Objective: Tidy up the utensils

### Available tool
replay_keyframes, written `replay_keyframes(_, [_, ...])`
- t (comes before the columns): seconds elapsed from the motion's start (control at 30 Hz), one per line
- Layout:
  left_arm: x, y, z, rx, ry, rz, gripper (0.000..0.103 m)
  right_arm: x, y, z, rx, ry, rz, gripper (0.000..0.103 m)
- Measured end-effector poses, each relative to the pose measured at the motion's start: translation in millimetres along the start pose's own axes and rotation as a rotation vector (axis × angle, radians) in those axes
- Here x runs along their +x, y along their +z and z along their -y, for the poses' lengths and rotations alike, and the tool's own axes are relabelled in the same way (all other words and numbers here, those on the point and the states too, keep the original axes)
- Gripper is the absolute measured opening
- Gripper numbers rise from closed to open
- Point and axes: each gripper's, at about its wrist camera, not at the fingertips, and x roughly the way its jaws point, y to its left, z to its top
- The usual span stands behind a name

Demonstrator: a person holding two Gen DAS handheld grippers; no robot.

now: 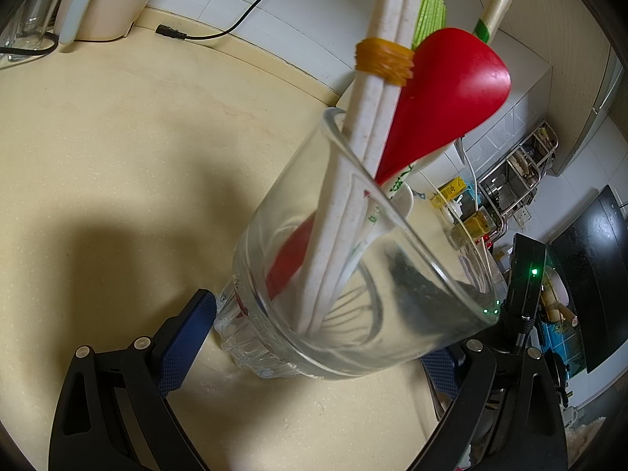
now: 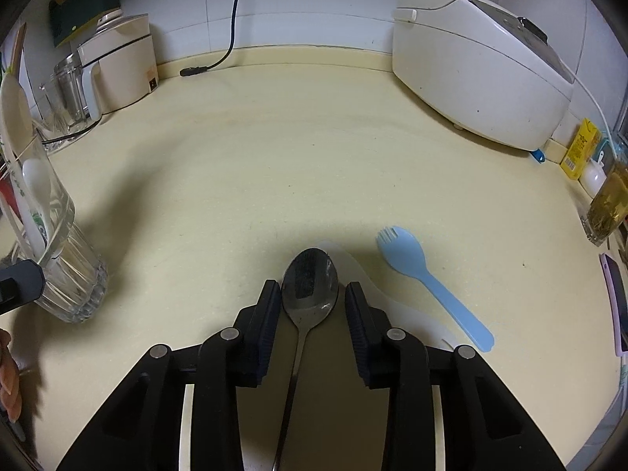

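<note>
My left gripper (image 1: pixel 318 333) is shut on a clear glass cup (image 1: pixel 353 274), tilted on the counter. The cup holds a red spoon (image 1: pixel 447 98), white chopsticks bound with a yellow rubber band (image 1: pixel 384 61) and a white ceramic spoon (image 1: pixel 400 196). The cup also shows in the right wrist view (image 2: pixel 59 243) at the far left. My right gripper (image 2: pixel 313 290) is open, its fingers on either side of a metal spoon (image 2: pixel 310 282) lying on the counter. A light blue spork (image 2: pixel 428 274) lies just right of it. A whitish utensil (image 2: pixel 376 298) lies partly hidden under the right finger.
A white rice cooker (image 2: pixel 479 66) stands at the back right. A cream appliance (image 2: pixel 117 66) and a loose black power plug (image 2: pixel 192 71) are at the back left. Jars and a yellow carton (image 2: pixel 581 149) line the right edge. A phone (image 2: pixel 616 302) lies far right.
</note>
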Motion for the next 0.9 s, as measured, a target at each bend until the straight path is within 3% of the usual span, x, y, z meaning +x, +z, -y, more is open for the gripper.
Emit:
replay_keyframes(0.5, [0,0,0,0.0,0.0,0.0,0.097,26,28,4,-0.035,0.02,-0.004,0.035])
replay_keyframes(0.9, [0,0,0,0.0,0.0,0.0,0.097,24,28,5,-0.021,0.029,-0.005,0.035])
